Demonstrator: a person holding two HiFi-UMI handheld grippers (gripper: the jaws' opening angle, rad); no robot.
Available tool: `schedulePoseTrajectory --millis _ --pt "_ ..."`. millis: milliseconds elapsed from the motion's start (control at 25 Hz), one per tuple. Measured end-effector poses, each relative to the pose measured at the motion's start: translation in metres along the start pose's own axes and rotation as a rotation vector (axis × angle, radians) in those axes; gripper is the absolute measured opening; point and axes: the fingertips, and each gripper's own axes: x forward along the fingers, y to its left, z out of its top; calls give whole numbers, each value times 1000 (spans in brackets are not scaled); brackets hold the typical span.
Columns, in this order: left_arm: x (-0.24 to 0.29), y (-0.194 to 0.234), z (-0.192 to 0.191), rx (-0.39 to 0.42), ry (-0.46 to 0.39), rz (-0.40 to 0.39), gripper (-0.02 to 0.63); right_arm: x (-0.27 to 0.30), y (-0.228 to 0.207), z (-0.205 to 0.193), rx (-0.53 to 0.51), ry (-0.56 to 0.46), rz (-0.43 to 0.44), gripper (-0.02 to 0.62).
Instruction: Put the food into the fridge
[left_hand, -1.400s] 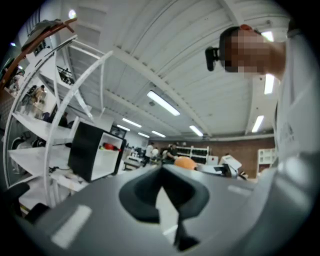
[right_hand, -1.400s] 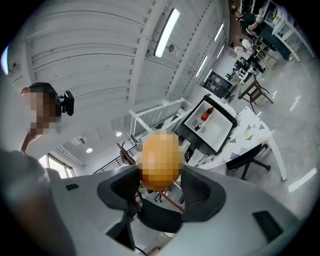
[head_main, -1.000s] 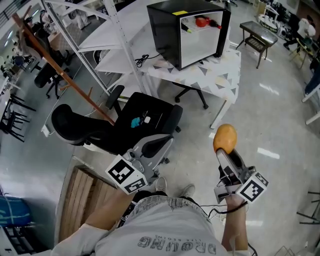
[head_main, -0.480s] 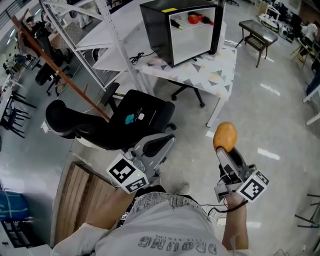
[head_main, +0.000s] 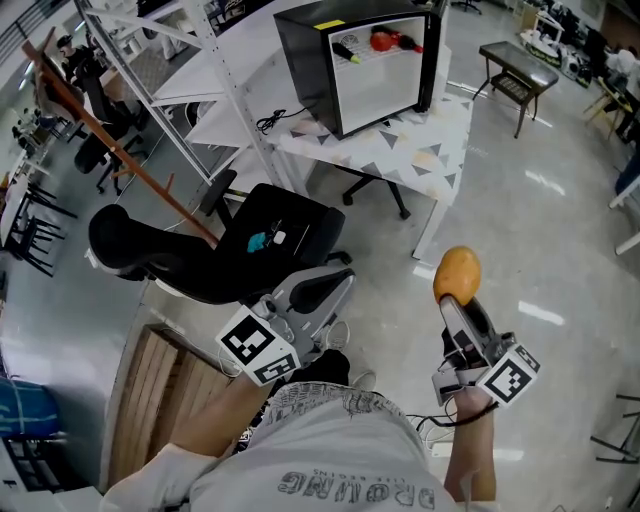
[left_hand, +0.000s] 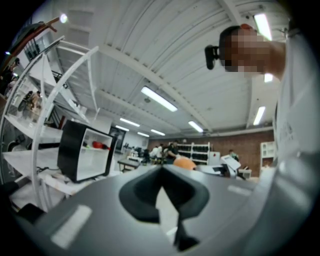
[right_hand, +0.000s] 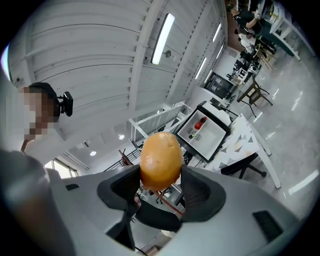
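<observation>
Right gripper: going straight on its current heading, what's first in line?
Nothing close: open floor ahead of the right gripper and its orange food. In its own view the line runs left of the fridge, toward the white rack; depth unclear.

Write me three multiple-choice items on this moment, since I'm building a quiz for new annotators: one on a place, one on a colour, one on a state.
1. Where does the fridge stand?
A. on the floor
B. on the patterned table
C. on the black chair

2. What colour is the food in the right tongs?
A. orange
B. green
C. white

3. How are the left tongs?
A. wide open
B. shut on a bottle
C. shut and empty

Answers:
1 B: the head view shows the fridge on top of the patterned table.
2 A: the right gripper view shows a round orange piece clamped between the jaws.
3 C: the left gripper view shows the jaws together with nothing between them.
</observation>
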Motion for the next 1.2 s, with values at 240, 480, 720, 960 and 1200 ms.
schedulePoseTrajectory --millis 240,480,720,960,1200 --pt "22 13 1 0 -8 -3 8 9 -17 14 -5 4 -4 250" --pt "50 39 -5 -12 -15 8 8 30 -44 30 -8 25 -6 250" --pt "79 74 -15 -27 -7 15 8 58 -76 43 -2 30 -14 250" --pt "110 120 -14 -44 -2 22 8 98 -106 58 14 50 -28 250" --pt "137 174 -15 -65 12 29 8 152 -133 73 24 60 -28 250"
